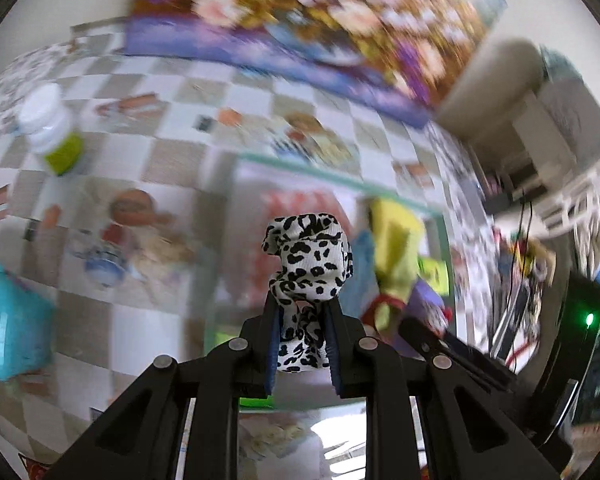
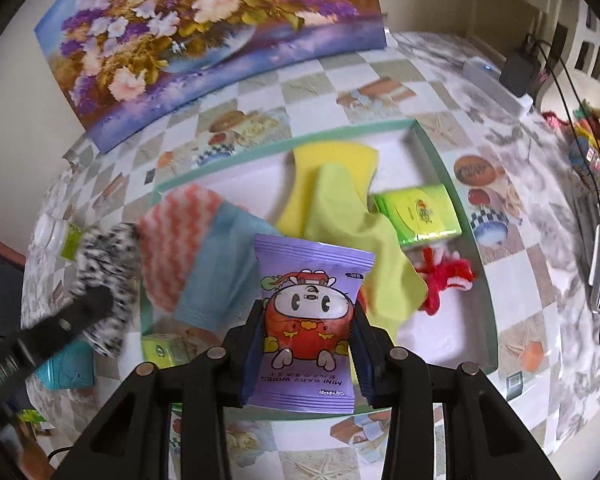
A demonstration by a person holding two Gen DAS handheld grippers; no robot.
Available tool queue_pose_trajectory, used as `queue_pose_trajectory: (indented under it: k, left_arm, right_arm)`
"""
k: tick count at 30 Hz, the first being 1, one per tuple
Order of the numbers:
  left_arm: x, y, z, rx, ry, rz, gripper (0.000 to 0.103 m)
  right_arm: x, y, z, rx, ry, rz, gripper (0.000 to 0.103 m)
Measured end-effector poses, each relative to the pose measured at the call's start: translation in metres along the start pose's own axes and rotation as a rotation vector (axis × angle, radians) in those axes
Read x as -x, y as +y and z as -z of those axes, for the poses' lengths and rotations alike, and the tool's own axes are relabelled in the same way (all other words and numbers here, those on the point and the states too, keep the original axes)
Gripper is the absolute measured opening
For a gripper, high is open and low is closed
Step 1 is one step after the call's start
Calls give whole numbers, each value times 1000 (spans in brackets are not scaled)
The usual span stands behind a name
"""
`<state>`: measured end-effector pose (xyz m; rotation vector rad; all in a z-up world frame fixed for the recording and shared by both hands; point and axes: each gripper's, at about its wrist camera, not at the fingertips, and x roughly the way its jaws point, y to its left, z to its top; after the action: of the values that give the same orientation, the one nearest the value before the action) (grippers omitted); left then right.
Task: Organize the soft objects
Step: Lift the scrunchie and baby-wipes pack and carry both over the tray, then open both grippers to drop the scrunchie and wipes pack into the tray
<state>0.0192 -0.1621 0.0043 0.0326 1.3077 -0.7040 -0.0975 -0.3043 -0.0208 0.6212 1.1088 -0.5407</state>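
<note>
My left gripper (image 1: 302,310) is shut on a black-and-white spotted cloth (image 1: 306,256) and holds it above the left end of the white tray (image 1: 300,162); the view is blurred. In the right wrist view the same cloth (image 2: 104,260) shows blurred at the tray's left edge. My right gripper (image 2: 306,312) is shut on a purple pack of mini baby wipes (image 2: 308,320) over the tray (image 2: 452,176). In the tray lie a yellow sponge (image 2: 336,160), a yellow-green cloth (image 2: 340,208), a blue cloth (image 2: 220,268), an orange-striped cloth (image 2: 176,248), a green tissue pack (image 2: 420,212) and a red soft toy (image 2: 444,276).
A flower painting (image 2: 204,32) leans against the wall behind the tray. A white-capped bottle (image 1: 52,128) and a teal pack (image 1: 8,320) stand left of the tray on the checkered tablecloth. Cables and devices (image 2: 520,68) lie at the table's right edge.
</note>
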Motion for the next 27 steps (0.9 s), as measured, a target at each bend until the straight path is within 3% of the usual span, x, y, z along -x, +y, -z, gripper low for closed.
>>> queue_pose_trajectory:
  k: [9,11,13,22,27]
  left_arm:
    - [-27,-12,13,-6,81,37,25]
    - [-27,-10,12,1,78,46,32]
    - [-25,-7,12,13,71,57,38]
    - [-14,9,16,51,40,78,54]
    - [-6,18,22,43,4,9,60]
  right_arm:
    - [-13,-7,3,-15,49,-12,44]
    - [-11,-6,3,-10,47,-11,49]
    - [-8,-6,2,-6,37,-5,64]
    - [-1,-8,9,-6,28,2,64]
    - [2,-8,16,4,20,24,72]
